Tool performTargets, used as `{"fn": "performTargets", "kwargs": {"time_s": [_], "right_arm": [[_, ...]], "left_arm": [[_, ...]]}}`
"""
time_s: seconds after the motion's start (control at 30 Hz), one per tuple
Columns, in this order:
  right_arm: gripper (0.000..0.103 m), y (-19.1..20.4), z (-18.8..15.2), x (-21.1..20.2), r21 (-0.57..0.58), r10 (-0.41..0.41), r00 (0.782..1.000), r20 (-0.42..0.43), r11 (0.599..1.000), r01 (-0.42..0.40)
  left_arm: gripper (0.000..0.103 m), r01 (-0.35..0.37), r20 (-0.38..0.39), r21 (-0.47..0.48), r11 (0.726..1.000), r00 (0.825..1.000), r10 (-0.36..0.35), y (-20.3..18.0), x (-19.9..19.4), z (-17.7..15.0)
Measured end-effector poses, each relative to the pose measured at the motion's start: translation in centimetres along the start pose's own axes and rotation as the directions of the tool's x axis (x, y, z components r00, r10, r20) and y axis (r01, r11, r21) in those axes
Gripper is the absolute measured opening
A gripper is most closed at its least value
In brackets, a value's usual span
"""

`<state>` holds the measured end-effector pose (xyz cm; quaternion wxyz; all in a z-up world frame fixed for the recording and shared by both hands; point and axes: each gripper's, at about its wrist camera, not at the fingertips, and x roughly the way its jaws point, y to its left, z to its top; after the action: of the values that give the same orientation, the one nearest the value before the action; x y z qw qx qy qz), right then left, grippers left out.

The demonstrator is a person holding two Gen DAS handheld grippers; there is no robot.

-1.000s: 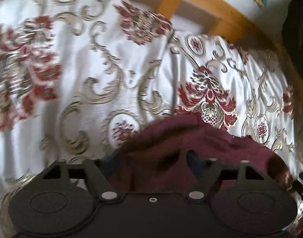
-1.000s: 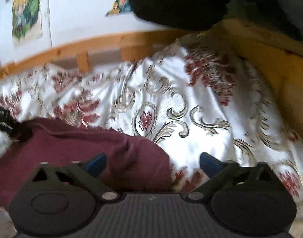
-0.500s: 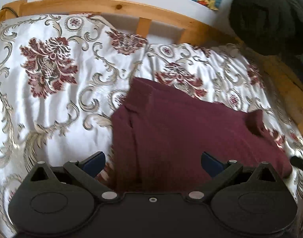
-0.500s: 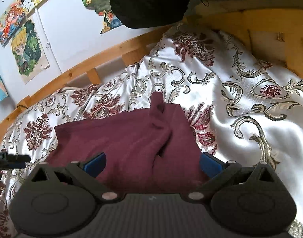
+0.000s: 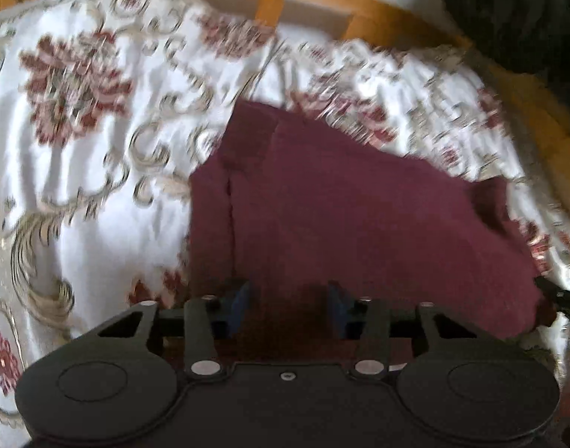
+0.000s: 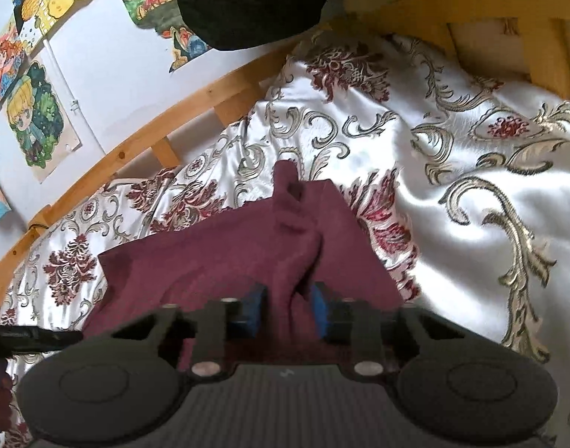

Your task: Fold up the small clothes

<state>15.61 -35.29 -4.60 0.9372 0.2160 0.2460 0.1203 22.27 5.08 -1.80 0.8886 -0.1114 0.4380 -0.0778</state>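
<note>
Both grippers' jaws have just been closing from wide open half a second back. Left gripper (image 5: 288, 308) now sits narrowed over the maroon garment (image 5: 341, 216); pad contact unclear. Right gripper (image 6: 287, 310) pinches a raised fold of it. Garment lies on floral bedspread (image 6: 471, 156), long axis running between the grippers.

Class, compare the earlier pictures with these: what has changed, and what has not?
Both claws have just been closing: the left claw and right claw now pinch the maroon garment's near edge. The garment lies on the patterned bedspread as before.
</note>
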Motion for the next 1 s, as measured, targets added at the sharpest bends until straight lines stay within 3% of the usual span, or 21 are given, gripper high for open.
{"fn": "performTargets", "kwargs": {"time_s": [0.03, 0.07, 0.1, 0.13, 0.33, 0.57, 1.0], "right_arm": [[0.018, 0.1, -0.1, -0.1, 0.000, 0.004, 1.000, 0.004, 1.000, -0.004], [0.016, 0.1, -0.1, -0.3, 0.004, 0.007, 1.000, 0.008, 1.000, -0.007], [0.015, 0.1, 0.0, -0.6, 0.015, 0.012, 1.000, 0.012, 1.000, -0.013], [0.014, 0.0, 0.1, -0.8, 0.030, 0.019, 1.000, 0.013, 0.999, -0.020], [0.013, 0.4, 0.4, -2.6, 0.065, 0.021, 1.000, -0.014, 0.998, -0.020], [0.013, -0.4, -0.1, -1.4, 0.072, -0.022, 0.996, -0.082, 0.997, 0.028], [0.016, -0.3, -1.0, -0.4, 0.026, -0.059, 0.992, -0.109, 0.998, 0.062]], "left_arm": [[0.035, -0.007, -0.002, -0.015, 1.000, 1.000, 0.007, 0.1, 0.3, -0.1], [0.026, -0.009, 0.006, -0.027, 1.000, 1.000, 0.009, 0.3, 0.3, -0.3], [0.010, -0.013, 0.018, -0.038, 0.999, 1.000, 0.014, 0.4, 0.2, -0.4], [0.008, -0.019, 0.026, -0.046, 0.999, 0.999, 0.020, 0.4, 0.0, -0.4], [0.007, -0.015, 0.067, -0.034, 0.999, 0.998, 0.017, -0.1, -2.1, -1.5], [0.007, -0.011, 0.018, -0.075, 0.997, 1.000, 0.013, 1.0, -1.5, -2.7], [0.017, 0.027, 0.009, -0.151, 0.988, 1.000, -0.026, 2.7, -0.8, -3.2]]}}
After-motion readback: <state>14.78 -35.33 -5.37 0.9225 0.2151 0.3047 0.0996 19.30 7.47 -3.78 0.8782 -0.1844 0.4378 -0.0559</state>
